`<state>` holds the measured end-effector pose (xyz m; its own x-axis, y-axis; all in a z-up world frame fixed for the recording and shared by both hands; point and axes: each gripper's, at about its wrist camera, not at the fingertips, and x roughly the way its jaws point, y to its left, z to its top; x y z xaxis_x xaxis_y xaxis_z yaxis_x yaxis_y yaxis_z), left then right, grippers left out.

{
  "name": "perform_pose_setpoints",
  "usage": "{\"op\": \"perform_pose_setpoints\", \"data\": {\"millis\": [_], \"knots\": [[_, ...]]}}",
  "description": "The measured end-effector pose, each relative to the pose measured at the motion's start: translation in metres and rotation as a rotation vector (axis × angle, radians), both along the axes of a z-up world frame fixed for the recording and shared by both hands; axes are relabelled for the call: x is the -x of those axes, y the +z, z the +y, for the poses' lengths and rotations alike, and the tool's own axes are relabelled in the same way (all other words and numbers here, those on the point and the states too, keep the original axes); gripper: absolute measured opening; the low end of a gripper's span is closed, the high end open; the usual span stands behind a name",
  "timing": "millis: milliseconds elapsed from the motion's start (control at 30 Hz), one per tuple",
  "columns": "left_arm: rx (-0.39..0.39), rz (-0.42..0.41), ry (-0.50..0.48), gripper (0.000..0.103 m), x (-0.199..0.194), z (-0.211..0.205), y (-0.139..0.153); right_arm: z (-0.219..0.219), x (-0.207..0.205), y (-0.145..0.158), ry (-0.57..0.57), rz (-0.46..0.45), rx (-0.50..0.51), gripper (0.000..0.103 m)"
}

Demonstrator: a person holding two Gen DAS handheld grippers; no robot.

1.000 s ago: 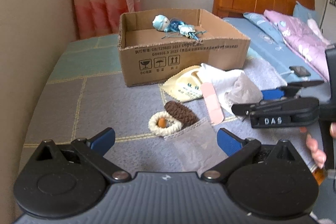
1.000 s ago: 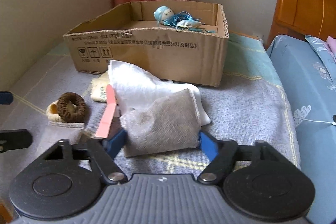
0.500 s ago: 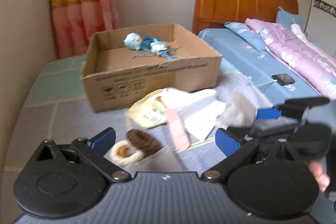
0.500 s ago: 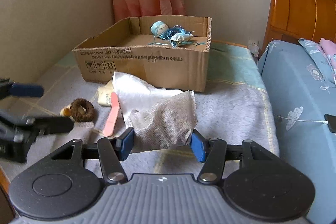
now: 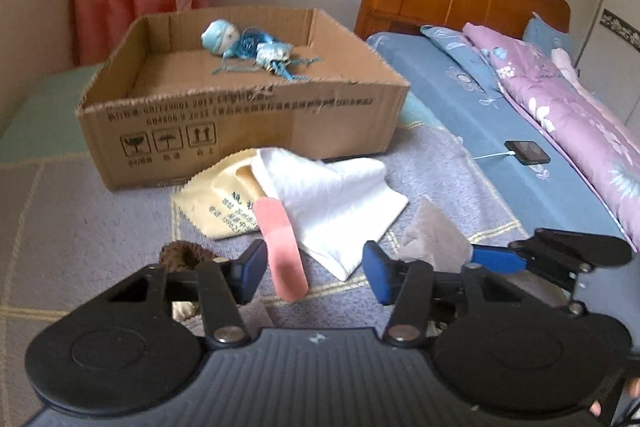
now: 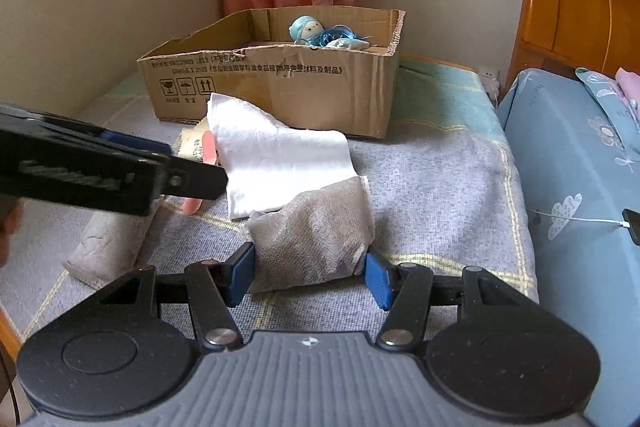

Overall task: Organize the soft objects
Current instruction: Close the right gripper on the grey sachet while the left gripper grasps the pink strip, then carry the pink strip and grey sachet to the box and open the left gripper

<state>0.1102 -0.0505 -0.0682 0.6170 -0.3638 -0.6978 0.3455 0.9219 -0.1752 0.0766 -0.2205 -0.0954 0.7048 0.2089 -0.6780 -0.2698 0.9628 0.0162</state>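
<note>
The right gripper (image 6: 307, 277) has its jaws closed partway on a grey mesh pouch (image 6: 314, 227), pads pressing both sides — a grip across the soft middle, likely so it lifts without slumping out. The pouch sits on the bed cover (image 6: 436, 187), overlapping a white cloth (image 6: 276, 163). The left gripper (image 5: 314, 277) hovers open and empty over a pink strip (image 5: 280, 247), near a brown hair tie (image 5: 182, 255). The cardboard box (image 5: 240, 115) stands just behind, open-topped, holding only a blue doll (image 5: 248, 47) at the back — plenty of floor free, though its front wall must be cleared
</note>
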Motion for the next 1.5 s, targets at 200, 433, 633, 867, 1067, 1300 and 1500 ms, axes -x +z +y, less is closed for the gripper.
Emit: {"op": "perform_pose_setpoints", "data": {"millis": [200,433,633,867,1067,1300,1500], "knots": [[0.014,0.037,0.042,0.048,-0.010,0.005,-0.011,-0.002,0.001,-0.001,0.018,-0.010,-0.004,0.063],[0.043,0.048,0.064,0.041,-0.016,0.010,-0.018,-0.001,0.001,-0.002,0.029,-0.015,-0.001,0.064],[0.045,0.048,0.068,0.028,-0.019,0.011,-0.018,-0.001,0.000,-0.002,0.031,-0.016,0.001,0.065],[0.041,0.054,0.064,0.018,-0.017,0.014,-0.017,0.000,0.000,-0.003,0.030,-0.018,0.004,0.065],[0.015,0.043,0.044,0.017,-0.012,0.013,-0.012,0.000,-0.001,-0.001,0.026,-0.013,0.008,0.064],[-0.044,0.011,-0.015,0.017,-0.002,0.010,0.006,-0.001,0.002,0.006,0.036,-0.020,0.014,0.062],[-0.067,-0.008,-0.059,0.017,0.006,0.008,0.017,0.002,0.008,0.014,0.056,-0.043,0.047,0.061]]}}
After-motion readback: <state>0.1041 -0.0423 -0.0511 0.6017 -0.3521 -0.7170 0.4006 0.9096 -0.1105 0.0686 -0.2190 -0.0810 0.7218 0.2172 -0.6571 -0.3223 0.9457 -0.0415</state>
